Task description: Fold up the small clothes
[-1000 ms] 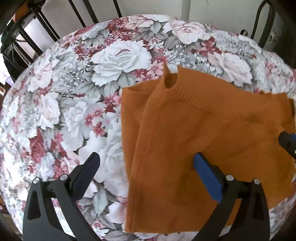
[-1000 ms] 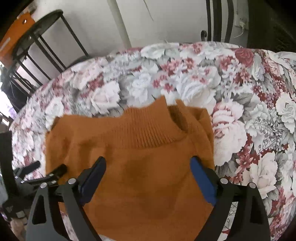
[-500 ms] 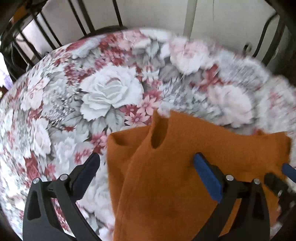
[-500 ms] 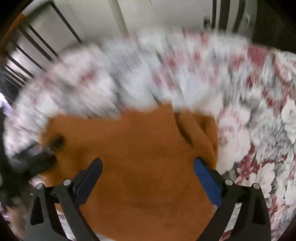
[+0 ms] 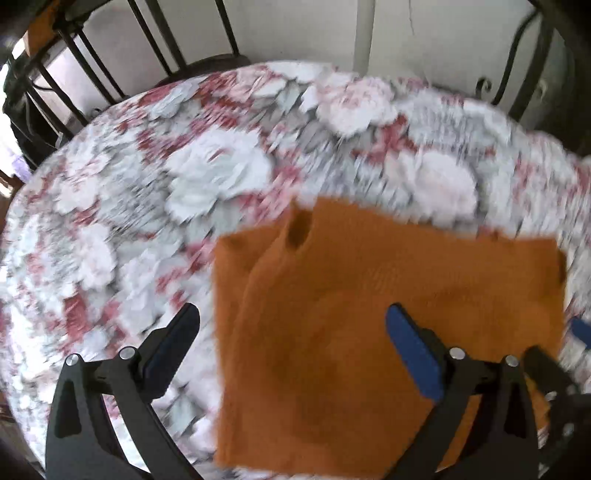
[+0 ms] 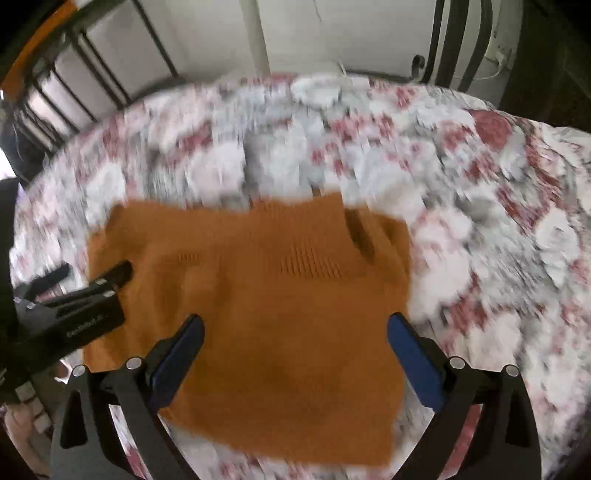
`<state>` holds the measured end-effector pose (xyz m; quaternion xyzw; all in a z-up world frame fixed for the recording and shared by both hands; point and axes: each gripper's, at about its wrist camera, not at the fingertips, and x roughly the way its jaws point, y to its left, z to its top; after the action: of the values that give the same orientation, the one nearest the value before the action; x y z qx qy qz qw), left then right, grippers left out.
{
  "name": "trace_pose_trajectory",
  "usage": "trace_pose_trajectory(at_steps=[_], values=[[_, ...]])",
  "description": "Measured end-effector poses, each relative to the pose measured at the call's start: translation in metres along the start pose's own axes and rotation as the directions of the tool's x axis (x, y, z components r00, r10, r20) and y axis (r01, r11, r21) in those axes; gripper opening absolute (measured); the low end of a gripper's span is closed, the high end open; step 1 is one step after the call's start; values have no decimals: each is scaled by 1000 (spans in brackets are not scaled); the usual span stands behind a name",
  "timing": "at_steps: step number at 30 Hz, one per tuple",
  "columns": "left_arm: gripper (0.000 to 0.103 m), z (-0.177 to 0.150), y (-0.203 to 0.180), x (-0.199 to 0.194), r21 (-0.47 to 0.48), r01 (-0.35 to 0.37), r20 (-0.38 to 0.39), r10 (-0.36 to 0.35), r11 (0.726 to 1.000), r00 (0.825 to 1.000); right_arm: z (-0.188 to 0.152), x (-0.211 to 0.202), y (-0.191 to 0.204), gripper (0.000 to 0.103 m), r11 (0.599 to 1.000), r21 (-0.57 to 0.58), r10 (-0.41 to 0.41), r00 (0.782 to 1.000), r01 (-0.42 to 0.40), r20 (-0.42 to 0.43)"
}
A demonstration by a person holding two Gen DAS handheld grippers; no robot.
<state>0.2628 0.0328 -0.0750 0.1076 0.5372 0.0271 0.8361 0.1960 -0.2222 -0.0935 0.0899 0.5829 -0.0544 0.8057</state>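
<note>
An orange knit sweater (image 5: 369,314) lies folded flat on the floral tablecloth (image 5: 129,221), its ribbed collar toward the far side. It also shows in the right wrist view (image 6: 277,295). My left gripper (image 5: 291,332) is open and empty above the sweater's left edge. My right gripper (image 6: 295,343) is open and empty above the sweater's near middle. The left gripper also shows in the right wrist view (image 6: 92,280) at the sweater's left edge. The right gripper's fingers (image 5: 580,328) show at the right edge of the left wrist view. Both views are motion-blurred.
The round table's near edge (image 6: 295,469) lies just below the sweater. Black metal chairs (image 5: 92,74) and a rack stand behind the table by a white wall (image 6: 369,33). A wall socket (image 6: 498,55) is at the far right.
Both grippers have pulled back toward me and lifted, so the sweater sits lower in both views. The sweater itself has not changed shape. Both grippers stayed open.
</note>
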Motion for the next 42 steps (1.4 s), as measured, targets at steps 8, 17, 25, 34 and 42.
trace_pose_trajectory(at_steps=[8,17,25,34,42], values=[[99,-79,46,35,-195,238,-108,-262,951,959,-67,46,7,100,994,-84,-87,986,76,-141],[98,-135,53,-47,-99,232,-168,-246,968,955,-95,-36,-33,100,965,229,144,987,-125,-68],[98,-179,38,-127,182,-36,-10,39,983,999,-128,-76,-33,99,937,281,214,977,-207,3],[98,-146,30,-88,145,-35,-45,42,989,998,-119,-98,-53,100,974,196,94,988,-118,126],[98,-94,22,-35,169,-65,-19,69,984,997,-64,-57,-31,100,997,72,3,995,-10,95]])
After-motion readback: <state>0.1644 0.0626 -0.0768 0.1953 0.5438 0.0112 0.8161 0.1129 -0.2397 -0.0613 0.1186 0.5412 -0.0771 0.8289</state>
